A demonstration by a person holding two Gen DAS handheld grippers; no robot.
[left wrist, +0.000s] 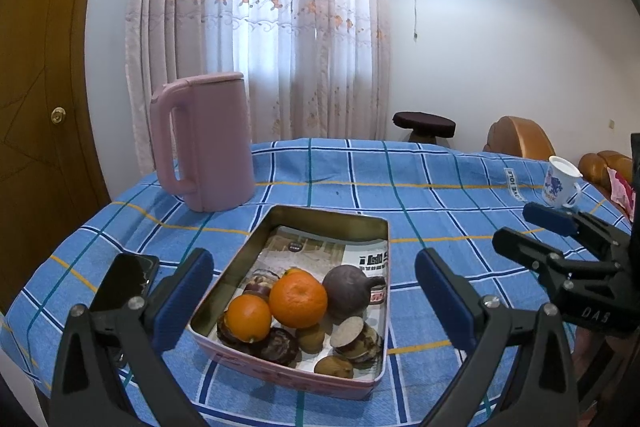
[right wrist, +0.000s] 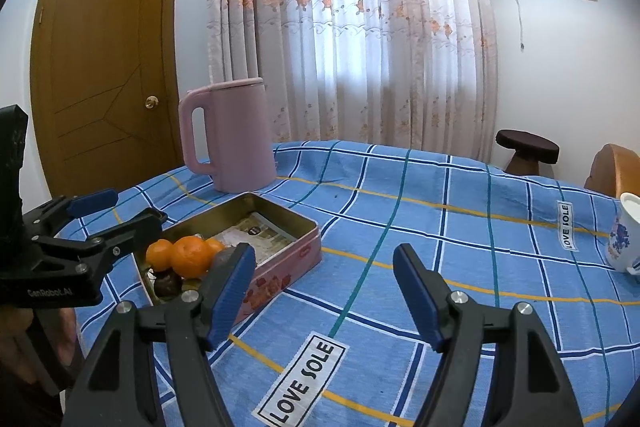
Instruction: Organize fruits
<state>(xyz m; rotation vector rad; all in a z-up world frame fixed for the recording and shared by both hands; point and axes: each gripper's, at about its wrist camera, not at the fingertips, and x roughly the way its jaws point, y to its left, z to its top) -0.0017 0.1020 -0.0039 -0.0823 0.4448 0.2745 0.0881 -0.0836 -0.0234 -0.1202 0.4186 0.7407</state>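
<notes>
Grippers are both hovering wide open and empty: the left gripper [left wrist: 314, 301] is straddling a rectangular pink metal tin [left wrist: 362, 385] near the table's front edge, holding round oranges [left wrist: 298, 299] and dark fruits; the right gripper [right wrist: 324, 295] is hanging over the blue checked tablecloth [right wrist: 440, 211], labelled "LOVE SOLE". A pink plastic kettle [left wrist: 212, 143] is standing behind the tin, before floral curtains [right wrist: 352, 27].

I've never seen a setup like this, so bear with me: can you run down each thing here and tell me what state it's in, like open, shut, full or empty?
Left gripper: open, holding nothing.
Right gripper: open, holding nothing.
Tin box: lidless, holding fruit.
Oranges: piled in the tin.
Pink kettle: upright, lid shut.
Mug: upright; contents cannot be told.
Phone: flat, screen dark.
Door: shut.
Curtain: drawn.
</notes>
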